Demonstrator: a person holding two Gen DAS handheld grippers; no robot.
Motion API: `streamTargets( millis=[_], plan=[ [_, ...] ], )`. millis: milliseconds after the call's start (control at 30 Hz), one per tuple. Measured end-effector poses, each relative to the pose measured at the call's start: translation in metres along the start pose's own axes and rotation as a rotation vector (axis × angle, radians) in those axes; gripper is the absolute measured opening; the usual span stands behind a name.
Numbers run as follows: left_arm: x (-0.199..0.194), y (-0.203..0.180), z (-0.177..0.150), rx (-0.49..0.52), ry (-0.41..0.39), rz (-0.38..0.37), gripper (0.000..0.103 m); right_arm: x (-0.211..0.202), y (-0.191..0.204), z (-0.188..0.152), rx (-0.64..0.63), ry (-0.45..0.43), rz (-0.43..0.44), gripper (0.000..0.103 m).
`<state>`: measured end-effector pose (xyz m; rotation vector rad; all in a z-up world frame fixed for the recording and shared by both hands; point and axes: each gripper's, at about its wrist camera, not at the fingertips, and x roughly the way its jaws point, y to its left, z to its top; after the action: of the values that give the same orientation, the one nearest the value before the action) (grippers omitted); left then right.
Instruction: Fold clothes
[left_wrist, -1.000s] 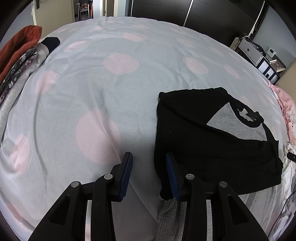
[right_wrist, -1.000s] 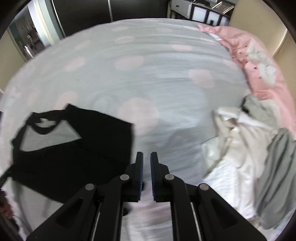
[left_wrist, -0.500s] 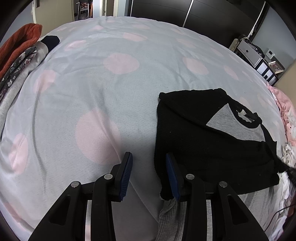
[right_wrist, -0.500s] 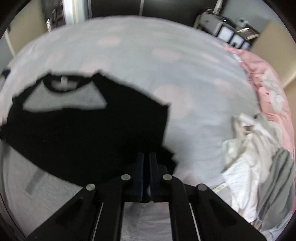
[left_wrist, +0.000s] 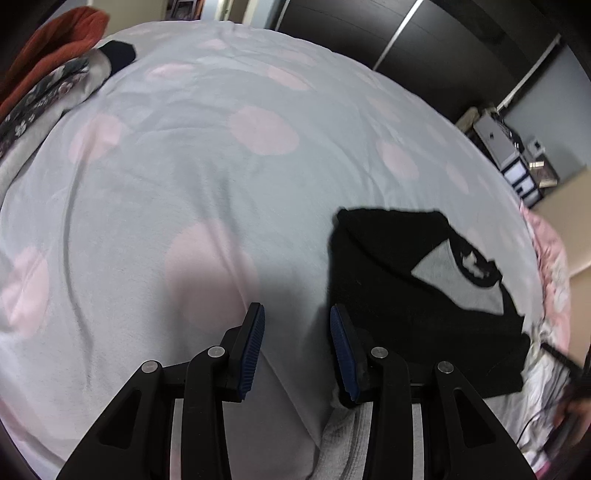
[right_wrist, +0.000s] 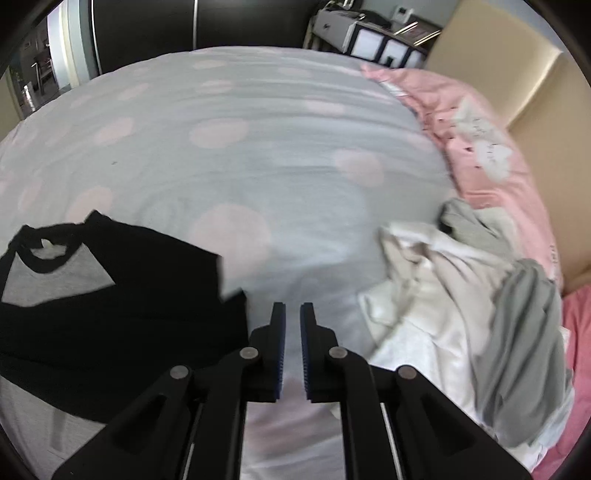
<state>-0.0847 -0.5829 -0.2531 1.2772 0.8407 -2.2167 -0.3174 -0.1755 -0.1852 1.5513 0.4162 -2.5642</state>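
- the bed (left_wrist: 207, 177) fills both views – a pale grey cover with big pink dots, lightly creased.
- the black and grey shirt (right_wrist: 110, 295) lies flat on the bed – black sleeves folded in over a grey chest panel, neckline toward the far side of the bed; in the left wrist view the same shirt (left_wrist: 424, 295) sits to the right of the jaws.
- a pile of clothes (right_wrist: 461, 314) – white, cream and grey pieces, crumpled – lies on the bed well to the right of the shirt, against a pink quilt (right_wrist: 480, 140) along the bed's edge.
- on the far left edge of the bed, well apart from the shirt, a stack of garments (left_wrist: 48, 81): rust-red on top, a floral print and grey beneath.
- the left gripper (left_wrist: 297, 332) points down at the bed, jaws parted a moderate way with only bedcover between them; the right-hand finger lies over the shirt's near left edge, but whether it touches it i cannot tell.
- the right gripper (right_wrist: 291, 332) points down at the bed just right of the shirt's corner, jaws narrow and opening, with nothing between them.
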Motion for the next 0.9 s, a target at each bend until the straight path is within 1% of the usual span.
streamTargets(
  millis=[33, 100, 233, 267, 300, 333, 400, 433, 500, 567, 600, 667, 700, 767, 900],
  plan=[
    [0.000, 0.001, 0.001, -0.003, -0.010, -0.001, 0.040, -0.004, -0.001, -0.009, 0.017, -0.022, 0.008, 0.008],
    [0.001, 0.001, 0.005, -0.006, -0.025, -0.011, 0.040, -0.006, -0.008, -0.033, 0.081, -0.053, 0.059, 0.009],
    [0.004, -0.007, 0.018, 0.008, -0.042, -0.037, 0.040, -0.008, -0.021, -0.090, 0.193, -0.053, 0.160, 0.009],
    [0.005, -0.010, 0.023, 0.019, -0.044, -0.038, 0.040, -0.006, -0.022, -0.097, 0.210, -0.048, 0.178, 0.009],
    [0.010, -0.014, 0.026, 0.035, -0.034, -0.017, 0.040, -0.004, -0.022, -0.104, 0.228, -0.044, 0.195, 0.009],
    [0.022, -0.020, 0.031, 0.062, -0.003, 0.034, 0.040, -0.001, -0.023, -0.112, 0.246, -0.039, 0.213, 0.009],
    [0.041, -0.030, 0.038, 0.115, 0.021, 0.106, 0.039, 0.003, -0.023, -0.124, 0.275, -0.033, 0.247, 0.012],
    [0.045, -0.038, 0.040, 0.159, 0.000, 0.135, 0.039, 0.003, -0.023, -0.121, 0.266, -0.042, 0.262, 0.012],
    [0.053, -0.048, 0.050, 0.188, -0.002, 0.171, 0.039, 0.002, -0.022, -0.118, 0.251, -0.075, 0.282, 0.012],
    [0.060, -0.052, 0.063, 0.174, 0.017, 0.192, 0.040, 0.004, -0.022, -0.118, 0.239, -0.096, 0.280, 0.013],
    [0.064, -0.054, 0.070, 0.168, 0.026, 0.203, 0.040, 0.008, -0.021, -0.117, 0.239, -0.085, 0.278, 0.013],
    [0.066, -0.060, 0.086, 0.171, 0.000, 0.248, 0.040, 0.016, -0.021, -0.115, 0.244, -0.060, 0.286, 0.013],
    [0.068, -0.062, 0.091, 0.174, -0.003, 0.292, 0.040, 0.017, -0.023, -0.114, 0.250, -0.061, 0.292, 0.013],
    [0.072, -0.060, 0.100, 0.147, 0.017, 0.323, 0.040, 0.020, -0.026, -0.112, 0.262, -0.059, 0.302, 0.013],
    [0.061, -0.054, 0.093, 0.117, 0.037, 0.310, 0.040, 0.025, -0.034, -0.111, 0.289, -0.037, 0.343, 0.013]
  ],
)
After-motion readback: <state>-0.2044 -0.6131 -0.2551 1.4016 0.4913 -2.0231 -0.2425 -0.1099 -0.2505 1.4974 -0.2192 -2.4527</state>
